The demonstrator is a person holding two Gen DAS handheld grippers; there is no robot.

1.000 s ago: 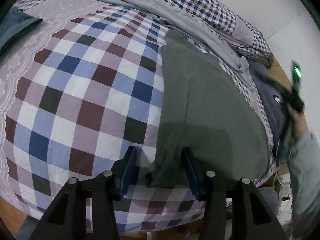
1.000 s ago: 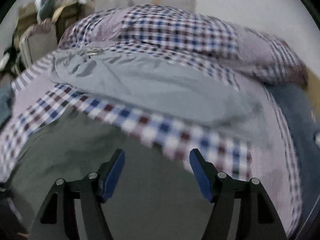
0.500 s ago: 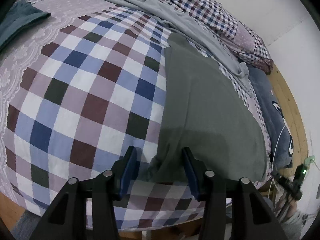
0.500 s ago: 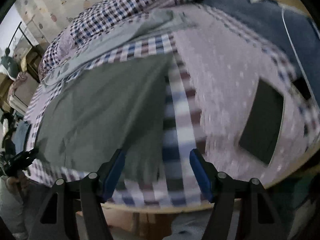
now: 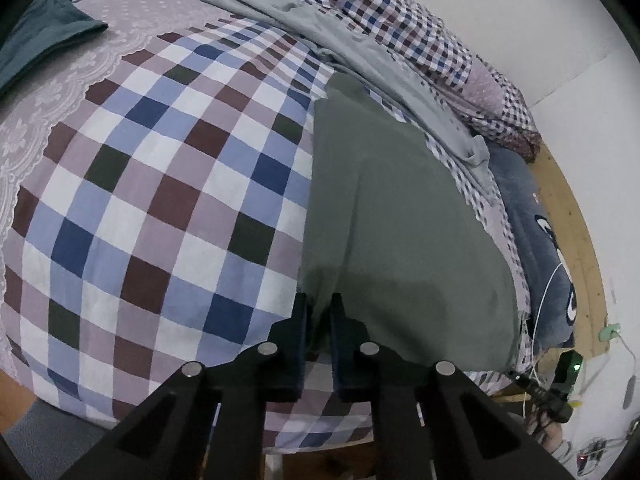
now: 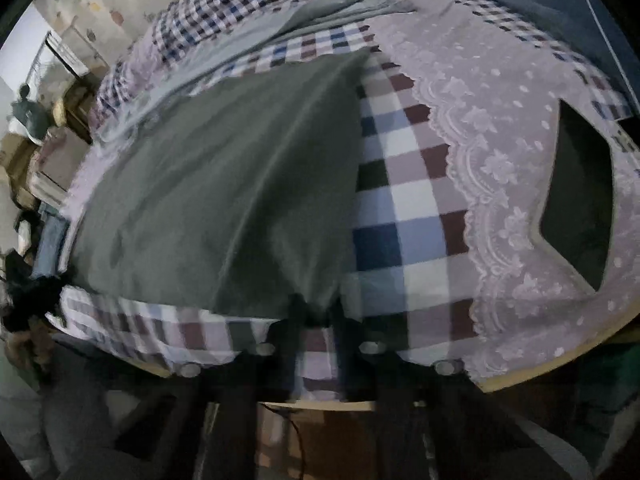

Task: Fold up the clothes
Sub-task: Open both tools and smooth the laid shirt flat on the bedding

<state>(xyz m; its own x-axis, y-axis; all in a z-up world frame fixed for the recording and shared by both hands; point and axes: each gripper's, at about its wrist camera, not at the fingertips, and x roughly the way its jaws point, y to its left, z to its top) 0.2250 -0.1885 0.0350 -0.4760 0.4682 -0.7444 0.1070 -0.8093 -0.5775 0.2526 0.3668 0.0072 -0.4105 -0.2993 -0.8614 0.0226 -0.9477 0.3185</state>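
An olive-green garment [image 5: 400,220] lies flat as a long strip on the checked bed cover [image 5: 160,200]. My left gripper [image 5: 319,312] is shut on the garment's near left corner. In the right wrist view, which is blurred, the same garment [image 6: 240,180] spreads away from me, and my right gripper [image 6: 318,312] is shut on the near corner of its other end. That right gripper [image 5: 560,384], showing a green light, appears low at the right in the left wrist view, off the bed's edge.
A pale grey garment [image 5: 352,40] lies crumpled behind the green one, against a small-check quilt [image 5: 400,12]. A teal cloth [image 5: 44,36] sits at the far left. A dark blue cushion [image 5: 536,248] lies by the wooden bed frame [image 5: 568,200]. A dark folded piece [image 6: 580,192] rests on the lace-edged cover.
Both grippers went from open to shut on corners of the green garment. The right gripper swung from over the bed down to the garment's near edge.
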